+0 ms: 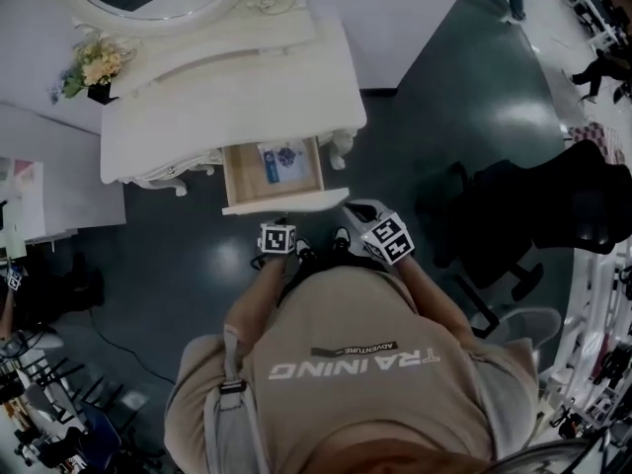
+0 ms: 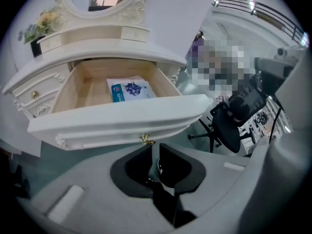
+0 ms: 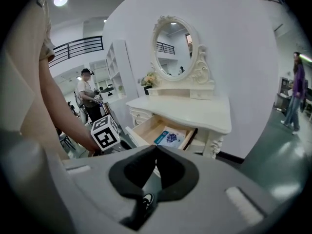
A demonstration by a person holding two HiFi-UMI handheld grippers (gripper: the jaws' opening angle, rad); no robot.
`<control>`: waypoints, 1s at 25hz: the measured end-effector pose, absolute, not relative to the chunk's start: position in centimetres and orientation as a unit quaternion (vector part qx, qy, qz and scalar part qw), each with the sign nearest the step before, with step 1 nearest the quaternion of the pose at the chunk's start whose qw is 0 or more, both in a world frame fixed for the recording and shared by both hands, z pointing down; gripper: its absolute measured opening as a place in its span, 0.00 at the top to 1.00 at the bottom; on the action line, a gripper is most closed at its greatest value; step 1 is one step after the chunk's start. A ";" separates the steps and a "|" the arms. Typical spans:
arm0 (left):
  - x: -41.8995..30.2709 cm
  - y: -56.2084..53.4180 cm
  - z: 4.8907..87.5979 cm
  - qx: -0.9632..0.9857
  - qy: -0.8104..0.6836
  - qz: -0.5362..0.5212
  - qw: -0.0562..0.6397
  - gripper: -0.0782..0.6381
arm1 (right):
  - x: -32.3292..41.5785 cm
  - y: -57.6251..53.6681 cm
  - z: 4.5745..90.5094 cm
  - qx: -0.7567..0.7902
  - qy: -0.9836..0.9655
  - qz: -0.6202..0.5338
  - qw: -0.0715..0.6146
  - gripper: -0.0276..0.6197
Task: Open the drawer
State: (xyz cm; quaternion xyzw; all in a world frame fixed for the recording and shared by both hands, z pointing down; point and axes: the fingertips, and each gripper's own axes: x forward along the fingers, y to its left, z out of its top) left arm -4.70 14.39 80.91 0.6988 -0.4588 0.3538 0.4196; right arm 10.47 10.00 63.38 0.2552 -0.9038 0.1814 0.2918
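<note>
The drawer [image 2: 122,118] stands pulled well out of the white dressing table [image 1: 227,97], a blue-printed packet [image 2: 130,89] lying flat inside. Its front faces us, its long edge running side to side and its slide line pointing from the table straight toward us. The brass knob [image 2: 146,139] sits just past the left gripper [image 2: 155,147], whose jaws show a narrow gap with nothing clamped. The right gripper [image 3: 156,150] hangs well back, jaws together and empty. We'd call the opening essentially done; any further pull means pinching that knob and drawing straight along the slide.
</note>
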 end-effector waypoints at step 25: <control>-3.3 9.7 55.4 0.802 -0.521 0.198 0.215 0.88 | 6.7 8.0 52.6 0.236 -0.946 0.084 0.206 0.95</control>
